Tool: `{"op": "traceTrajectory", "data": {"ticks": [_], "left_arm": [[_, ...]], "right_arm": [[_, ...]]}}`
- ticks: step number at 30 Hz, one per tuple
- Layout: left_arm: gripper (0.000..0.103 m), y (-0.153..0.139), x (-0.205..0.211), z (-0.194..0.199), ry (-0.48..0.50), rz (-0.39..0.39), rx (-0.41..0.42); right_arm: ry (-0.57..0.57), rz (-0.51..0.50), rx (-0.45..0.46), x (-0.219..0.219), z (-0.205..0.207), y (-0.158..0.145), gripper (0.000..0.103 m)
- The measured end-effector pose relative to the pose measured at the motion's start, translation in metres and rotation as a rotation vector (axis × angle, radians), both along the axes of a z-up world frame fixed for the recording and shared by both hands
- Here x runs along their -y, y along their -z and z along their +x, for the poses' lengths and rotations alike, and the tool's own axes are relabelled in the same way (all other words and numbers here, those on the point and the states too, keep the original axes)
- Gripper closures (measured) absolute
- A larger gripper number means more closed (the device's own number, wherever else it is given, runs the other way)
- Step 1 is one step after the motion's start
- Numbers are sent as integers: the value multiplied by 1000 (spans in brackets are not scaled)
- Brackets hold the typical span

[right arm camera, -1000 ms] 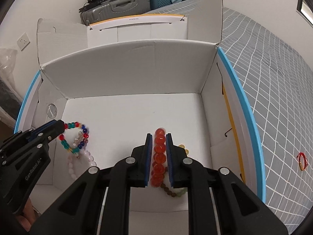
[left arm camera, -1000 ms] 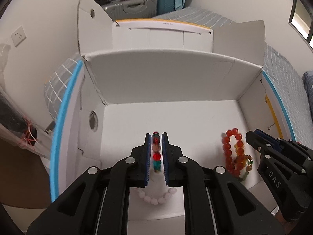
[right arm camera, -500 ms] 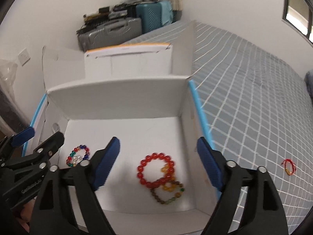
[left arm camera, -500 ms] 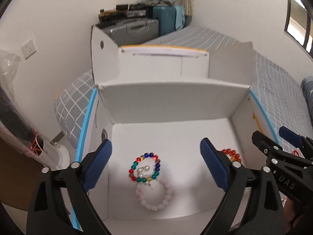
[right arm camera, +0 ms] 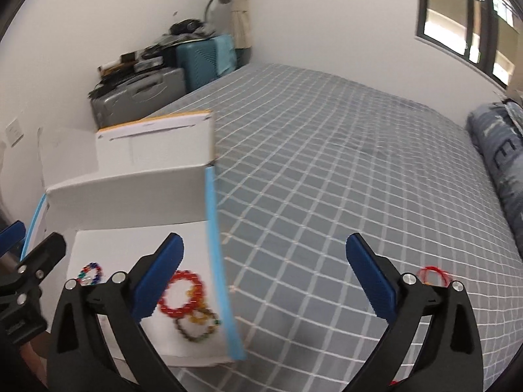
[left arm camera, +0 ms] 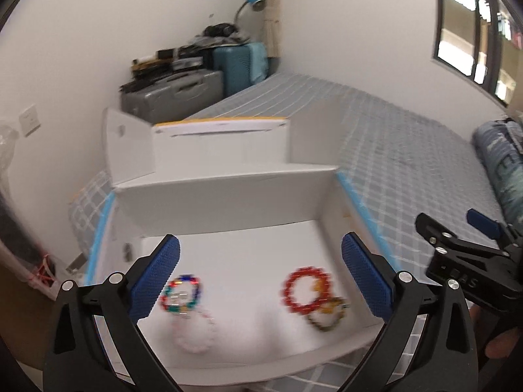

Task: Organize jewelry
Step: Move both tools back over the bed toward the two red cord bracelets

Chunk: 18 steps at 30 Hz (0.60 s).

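L gripper (left arm camera: 260, 271) tilts down over white box (left arm camera: 228, 202), jaws opening wide, nothing btwn them. R gripper (right arm camera: 264, 268) same, tilted down at box's right edge, over bed (right arm camera: 343, 170). Bracelets lie in box: multicolour (left arm camera: 180, 296) left, red (left arm camera: 305, 290) right. Red string (right arm camera: 433, 275) on bed, right. Writing too blurred to read.

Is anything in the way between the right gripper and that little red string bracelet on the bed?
Nothing visible is. The red string bracelet lies alone on the bare bed, out past the right gripper, whose jaws are opening with nothing between them. The box is off to the gripper's left, not in the path.
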<state>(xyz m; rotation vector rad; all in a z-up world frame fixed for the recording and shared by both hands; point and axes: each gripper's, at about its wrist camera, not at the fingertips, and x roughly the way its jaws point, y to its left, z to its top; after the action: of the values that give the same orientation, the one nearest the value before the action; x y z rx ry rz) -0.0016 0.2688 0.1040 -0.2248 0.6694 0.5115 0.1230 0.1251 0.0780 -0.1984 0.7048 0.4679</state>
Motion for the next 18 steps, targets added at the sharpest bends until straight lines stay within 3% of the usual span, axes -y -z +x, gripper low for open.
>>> {"op": "traceTrajectory", "data": {"ticks": [6,11,18], "left_arm": [[6,-6,54,24,110,10,62],[6,-4,103,43,215,12,73],[6,18,171,70,389,-36,77]], "right_arm": [[92,-14,6,60,24,6,7],[154,-87,-24,116,47,23,7],[256,-113,-63,188,79,55,7]]}}
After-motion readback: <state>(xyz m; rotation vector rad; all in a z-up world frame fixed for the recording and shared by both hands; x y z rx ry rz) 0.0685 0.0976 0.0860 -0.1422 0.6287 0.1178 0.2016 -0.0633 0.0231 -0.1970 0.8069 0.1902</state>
